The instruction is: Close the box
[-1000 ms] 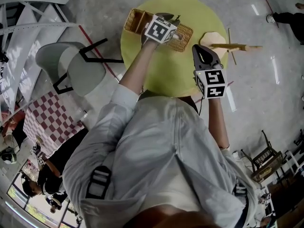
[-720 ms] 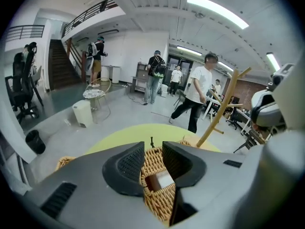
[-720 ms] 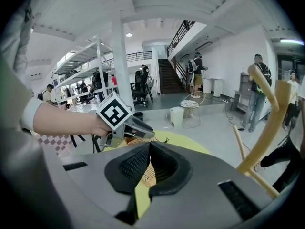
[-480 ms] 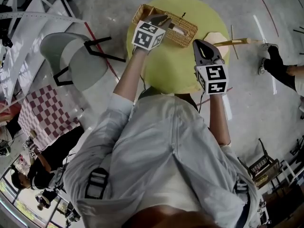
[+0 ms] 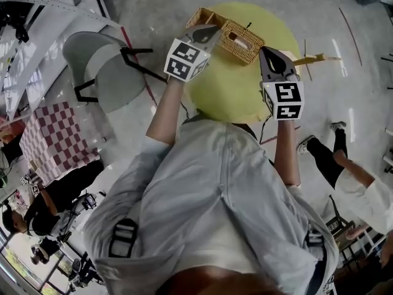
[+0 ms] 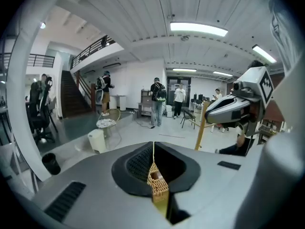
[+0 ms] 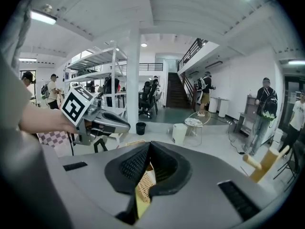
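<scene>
A woven wicker box lies at the far side of the round yellow table, with a wicker flap standing at its left end. My left gripper points at that left end from just in front of it. Its jaws are closing, with their tips nearly together and nothing between them. In the left gripper view the box shows only through the slit below the tips. My right gripper hovers just right of the box, shut and empty.
A wooden stand pokes out past the table's right edge. A grey chair stands to the left, with a checked cloth below it. A person's legs are on the floor at right. Several people stand farther off in the hall.
My left gripper has drawn back from over the box toward its left end, and its jaws have come together. The right gripper has kept its place beside the box.
</scene>
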`<state>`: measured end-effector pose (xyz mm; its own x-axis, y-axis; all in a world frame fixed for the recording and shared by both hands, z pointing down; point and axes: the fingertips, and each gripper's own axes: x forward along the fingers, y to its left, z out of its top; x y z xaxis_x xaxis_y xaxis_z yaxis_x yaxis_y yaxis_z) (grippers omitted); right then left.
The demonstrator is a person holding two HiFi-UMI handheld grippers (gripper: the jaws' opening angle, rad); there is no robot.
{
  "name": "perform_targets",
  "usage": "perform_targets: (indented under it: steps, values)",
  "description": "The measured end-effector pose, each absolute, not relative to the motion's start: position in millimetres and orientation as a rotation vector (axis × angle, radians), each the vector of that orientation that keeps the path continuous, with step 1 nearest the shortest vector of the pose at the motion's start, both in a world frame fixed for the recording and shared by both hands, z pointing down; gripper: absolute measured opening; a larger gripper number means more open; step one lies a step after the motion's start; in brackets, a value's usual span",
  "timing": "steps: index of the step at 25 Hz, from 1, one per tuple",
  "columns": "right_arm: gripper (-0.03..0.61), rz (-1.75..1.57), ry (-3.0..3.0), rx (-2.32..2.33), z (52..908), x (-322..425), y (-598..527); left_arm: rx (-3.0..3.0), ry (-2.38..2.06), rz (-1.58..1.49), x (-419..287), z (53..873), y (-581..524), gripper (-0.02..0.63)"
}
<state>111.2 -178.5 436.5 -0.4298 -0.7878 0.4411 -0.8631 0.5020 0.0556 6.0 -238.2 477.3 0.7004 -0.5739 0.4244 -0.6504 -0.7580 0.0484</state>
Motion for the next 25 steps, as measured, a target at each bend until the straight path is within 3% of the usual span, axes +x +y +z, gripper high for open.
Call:
perform_targets:
  steps: [15,25]
  values:
    - [0.023,-0.031,-2.399,1.393,364,98,-192,2.972,-1.135,0.372,-13,355,-216,0.035]
    - [0.023,-0.049,-2.394,1.418,350,103,-191,2.996,-1.14,0.352,-7,343,-211,0.035]
